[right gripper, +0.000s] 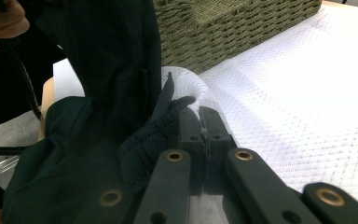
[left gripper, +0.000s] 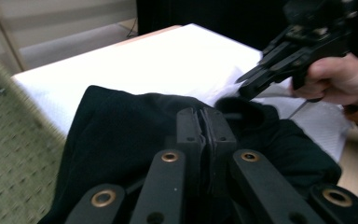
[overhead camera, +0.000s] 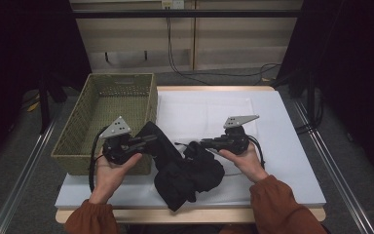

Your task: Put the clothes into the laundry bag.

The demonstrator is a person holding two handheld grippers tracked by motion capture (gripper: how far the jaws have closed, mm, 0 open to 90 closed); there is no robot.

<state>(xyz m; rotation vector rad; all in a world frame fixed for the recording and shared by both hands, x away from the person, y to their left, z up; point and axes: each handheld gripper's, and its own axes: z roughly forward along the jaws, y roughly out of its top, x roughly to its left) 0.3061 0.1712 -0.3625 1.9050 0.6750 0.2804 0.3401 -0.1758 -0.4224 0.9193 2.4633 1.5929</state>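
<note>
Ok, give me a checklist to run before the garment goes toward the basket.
1. Left gripper shut on the garment: ok, dark cloth is pinched between the closed jaws.
2. Right gripper shut on the garment: ok, jaws closed with fabric at the tips.
3. Garment clear of the table: not ok, most of it lies bunched on the white cover.
4. Basket free to take it: ok, nothing visible inside.
5. Basket within reach: ok, beside the left hand.
6. White cover caught in the right jaws: cannot tell.
</note>
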